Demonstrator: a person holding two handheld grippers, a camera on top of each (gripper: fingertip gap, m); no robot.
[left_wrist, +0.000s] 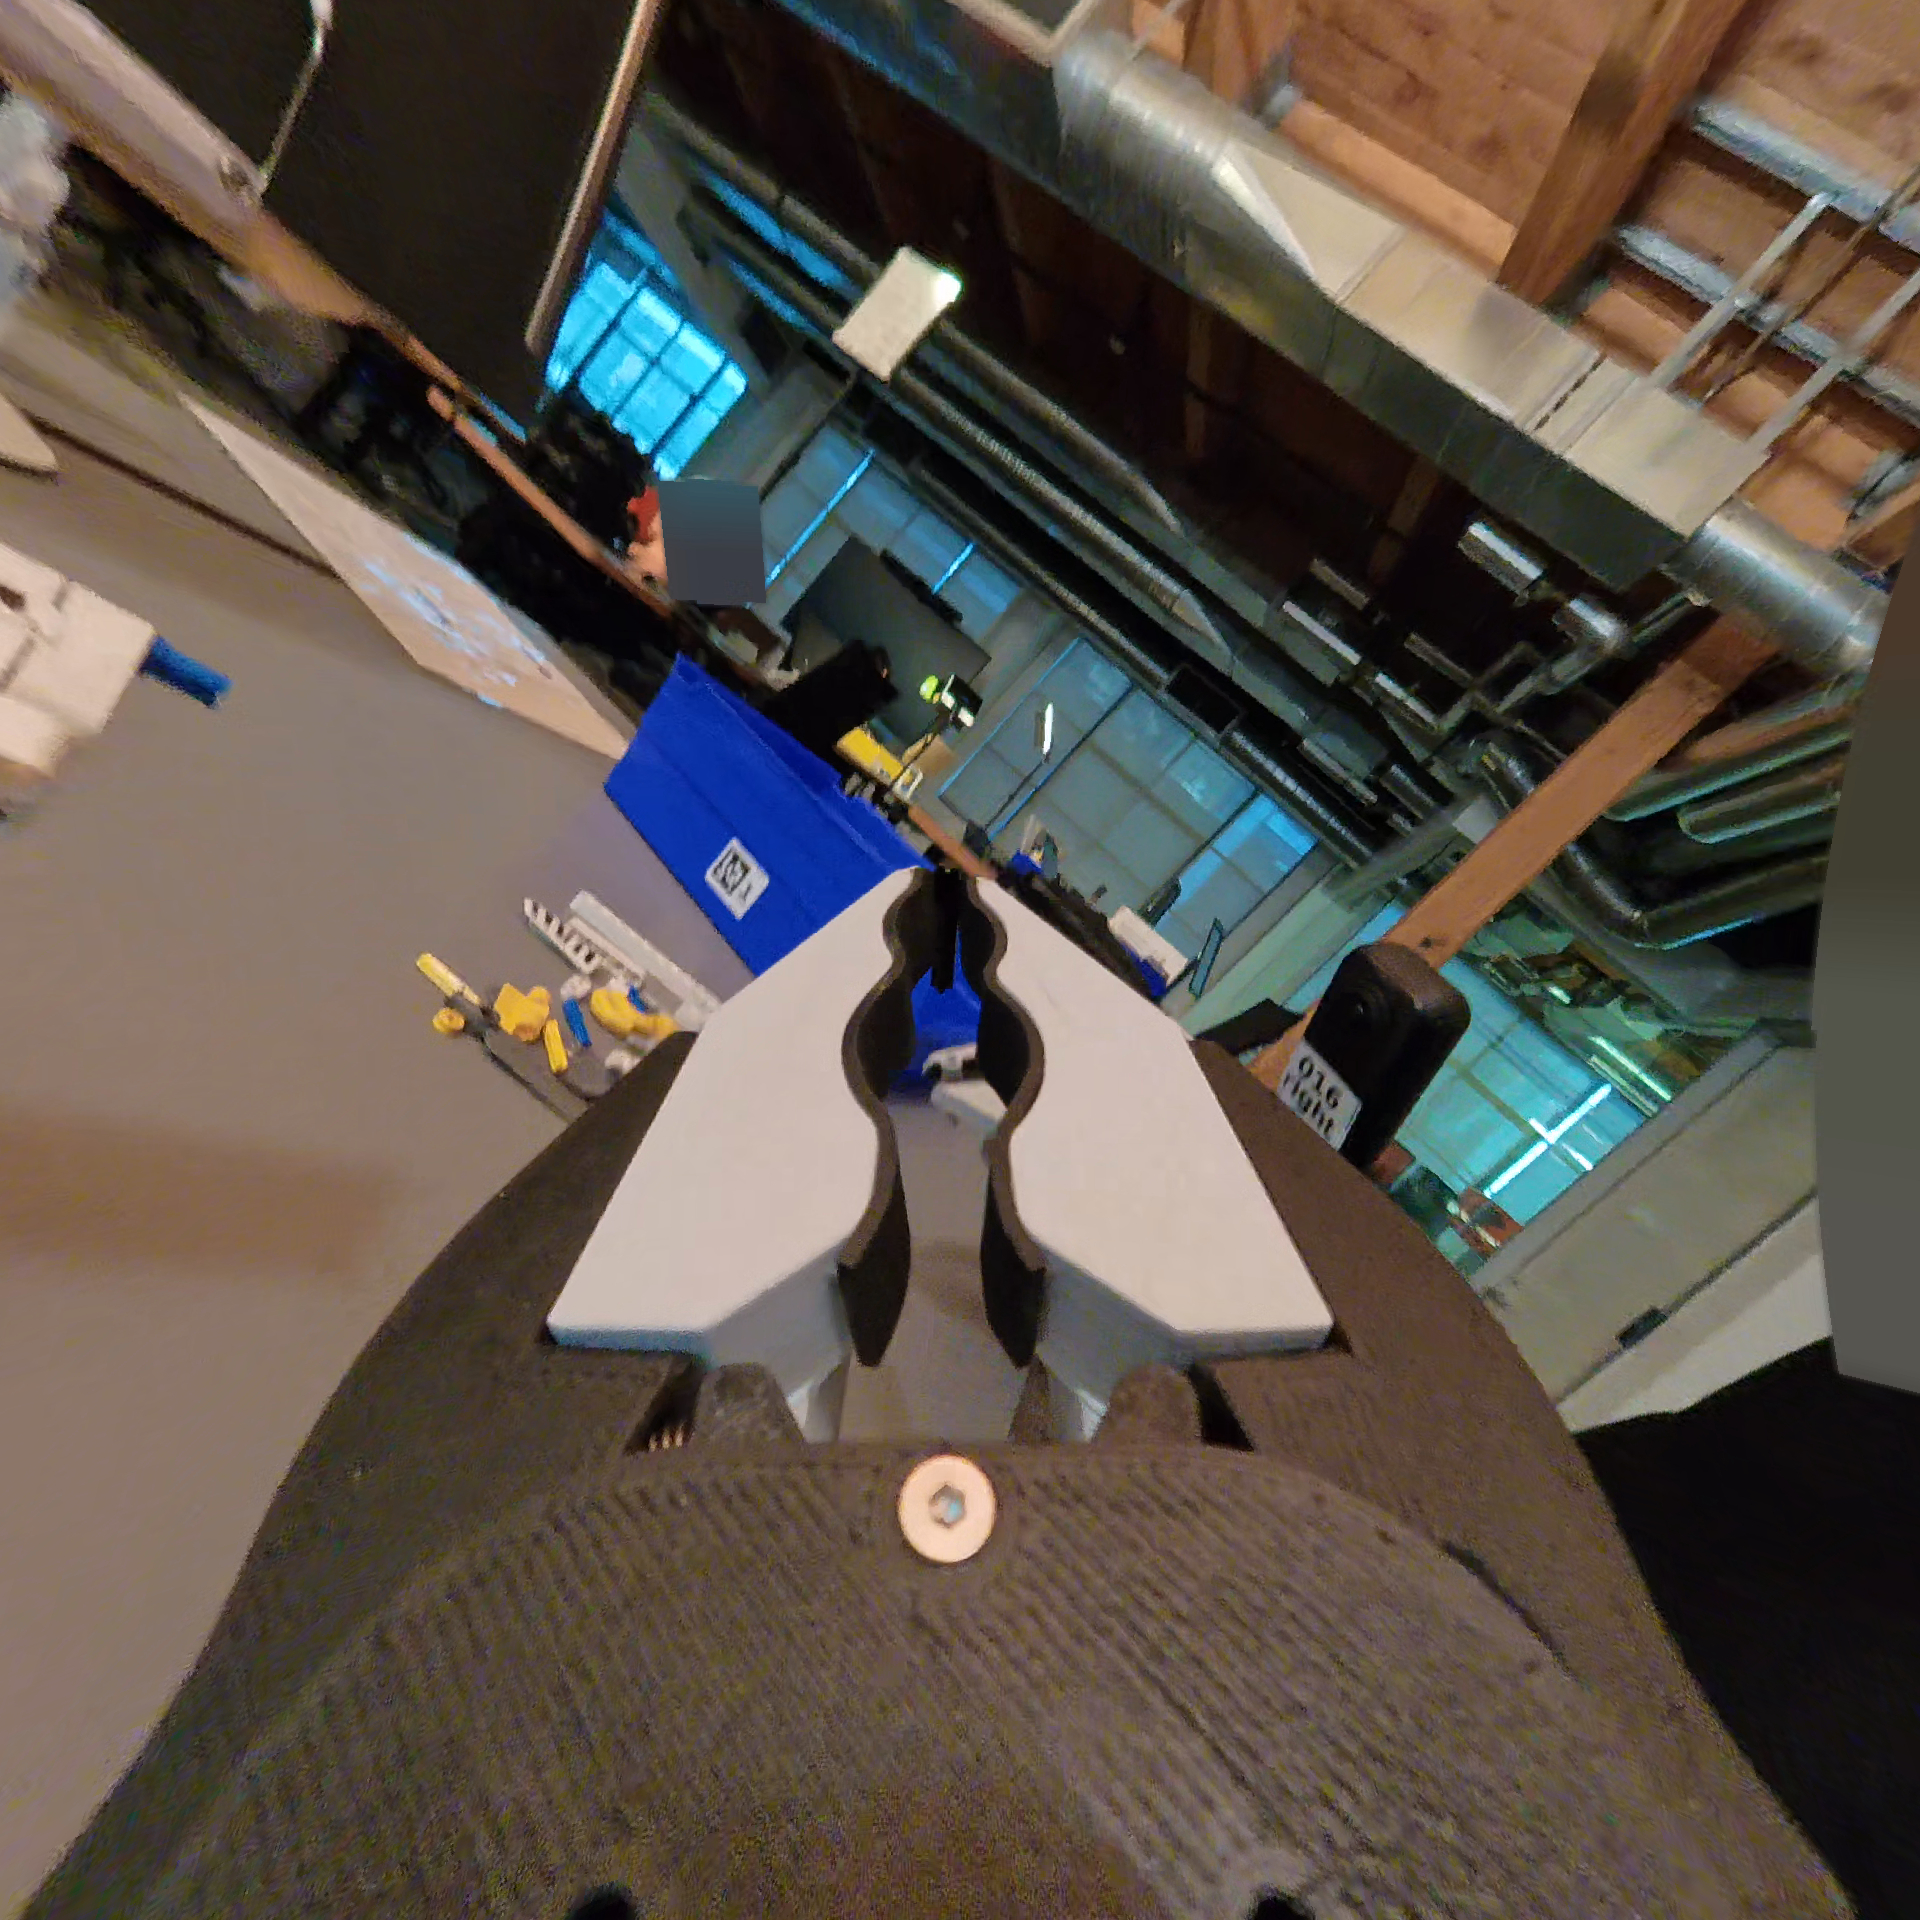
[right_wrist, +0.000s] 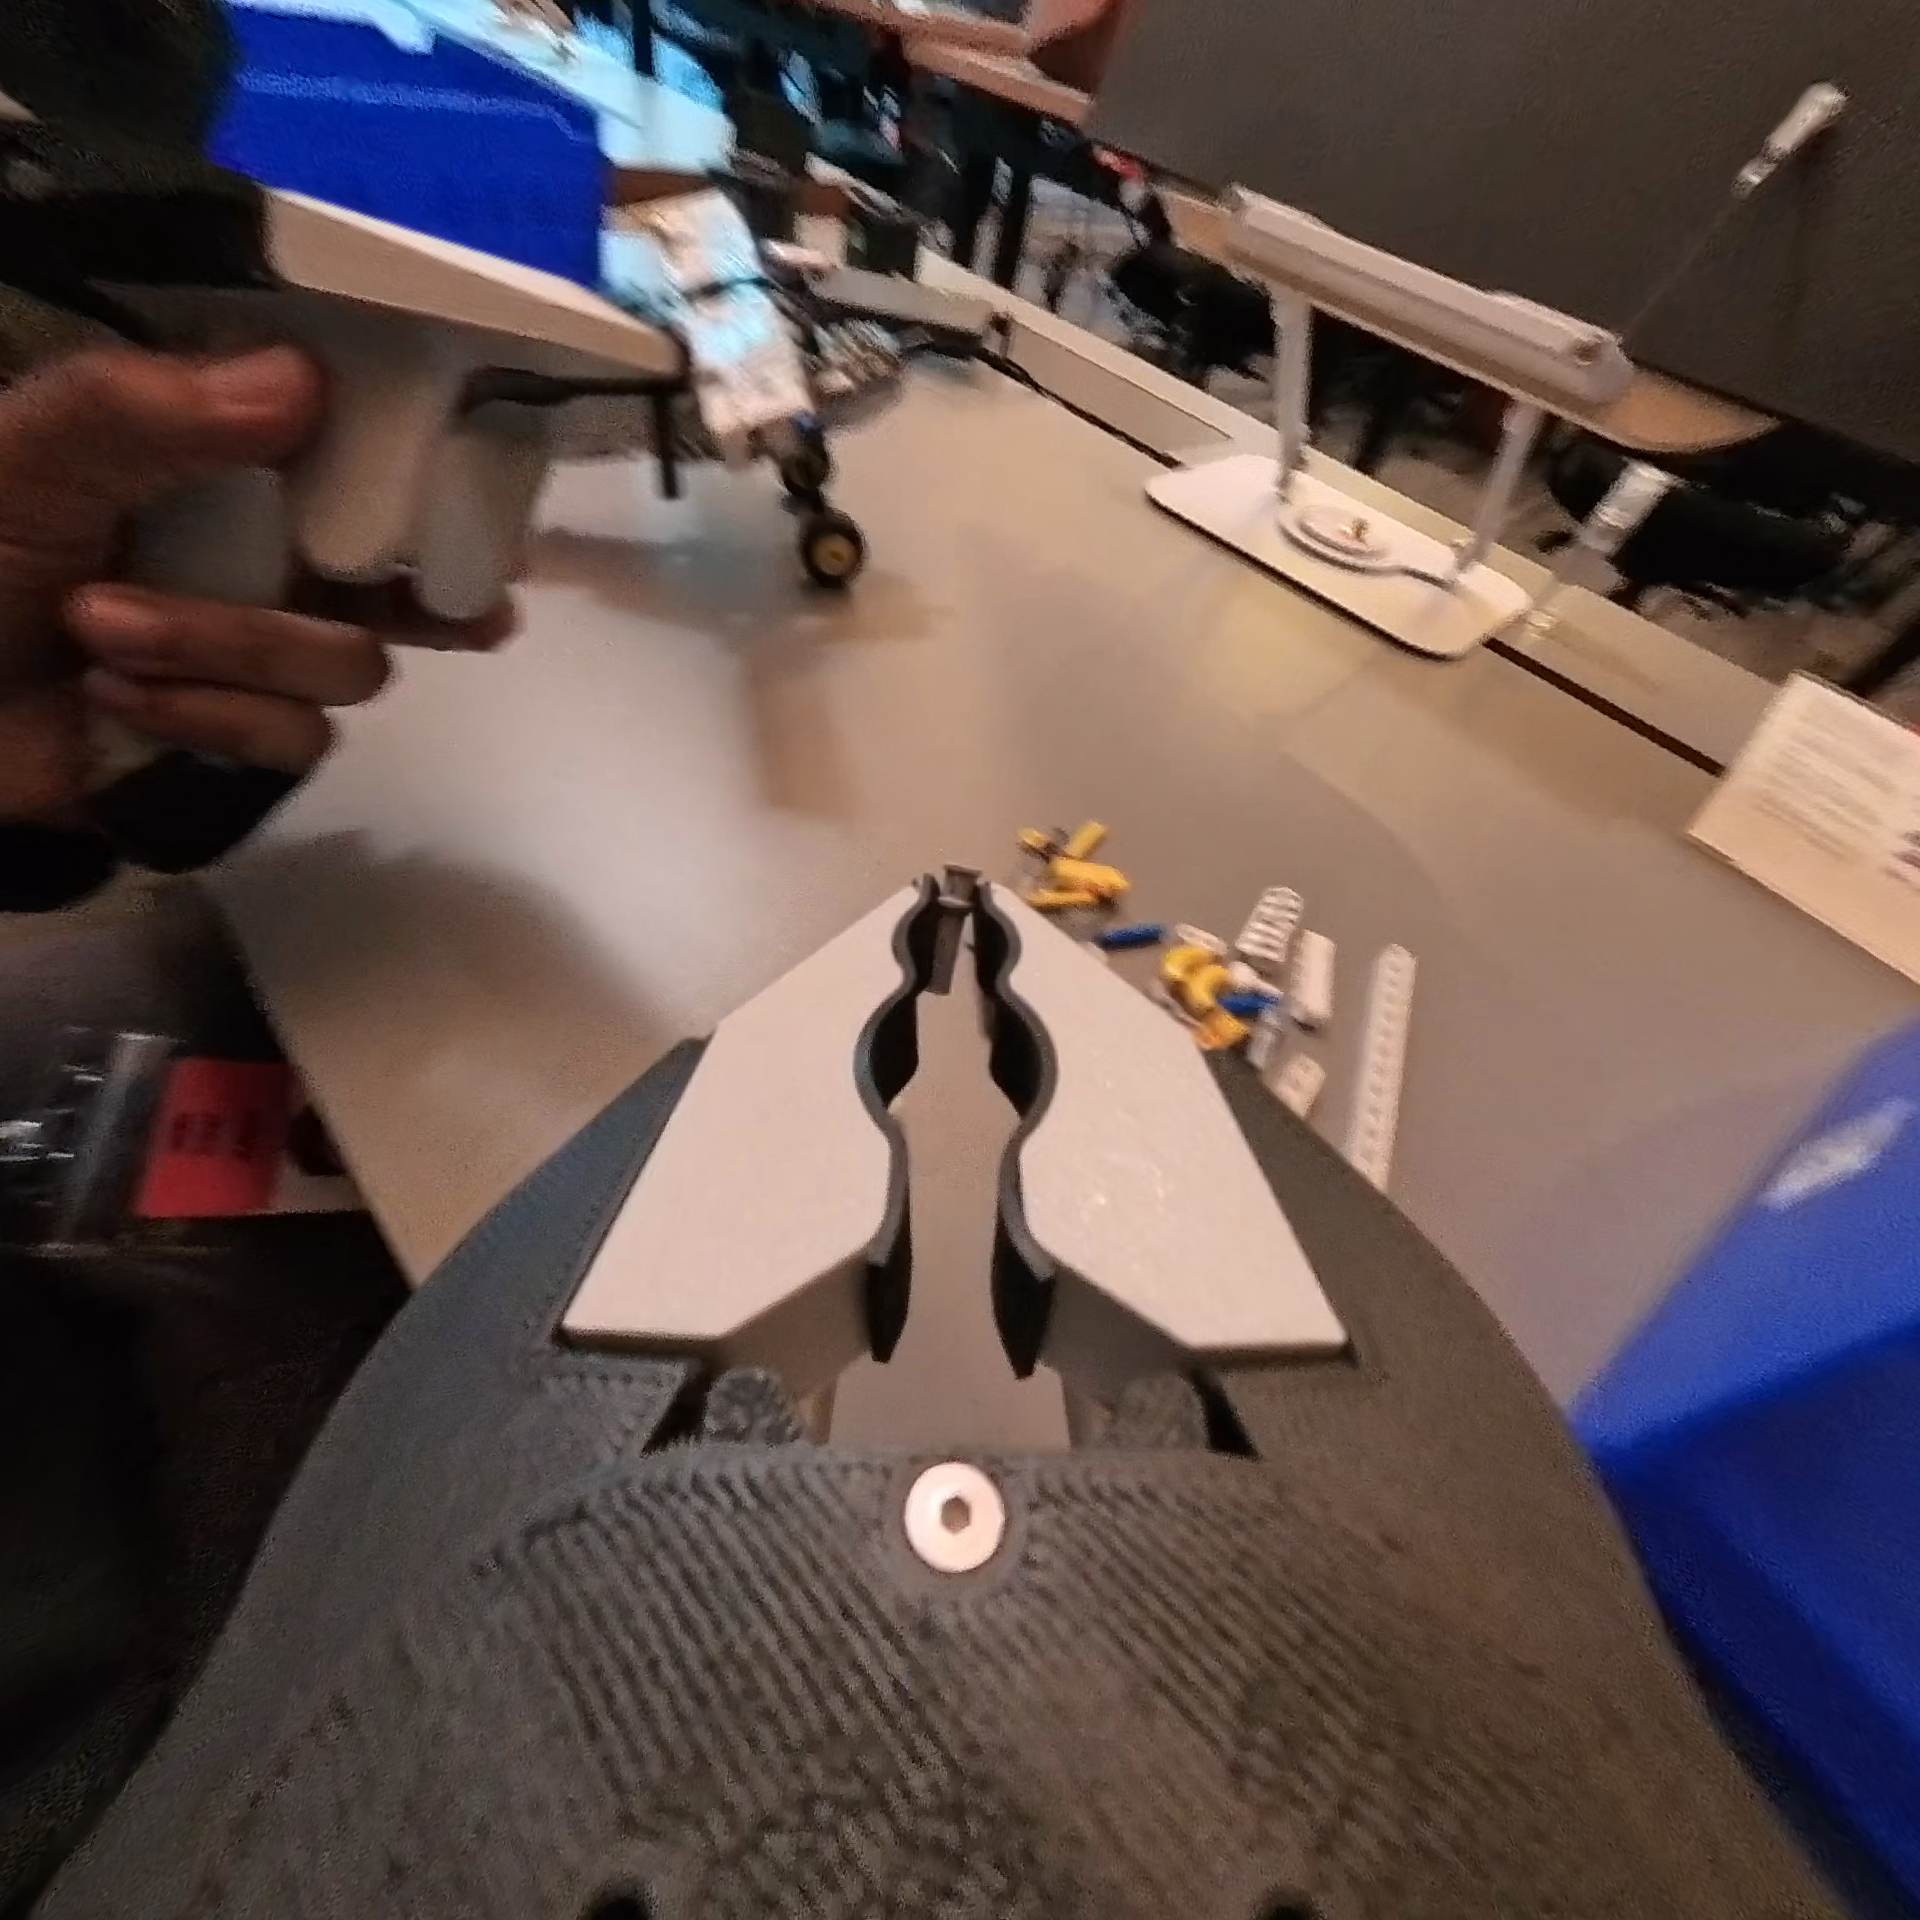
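Left claw (left_wrist: 945, 894): lifted off the grey table (left_wrist: 260, 987), tips closed on a thin black pin (left_wrist: 943, 940).
Loose parts: small yellow, blue and white plastic building pieces (left_wrist: 561, 1003) lie below-left of it.
Right claw (right_wrist: 951, 899): nipped on a short grey peg (right_wrist: 954, 920); same pieces (right_wrist: 1226, 977) right of its tips.

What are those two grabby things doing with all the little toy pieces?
A person holds a gripper in each hand above a grey table. The left gripper is shut on a thin black pin. The right gripper is shut on a small grey peg. Yellow, blue and white building pieces lie loose on the table, next to a blue bin.
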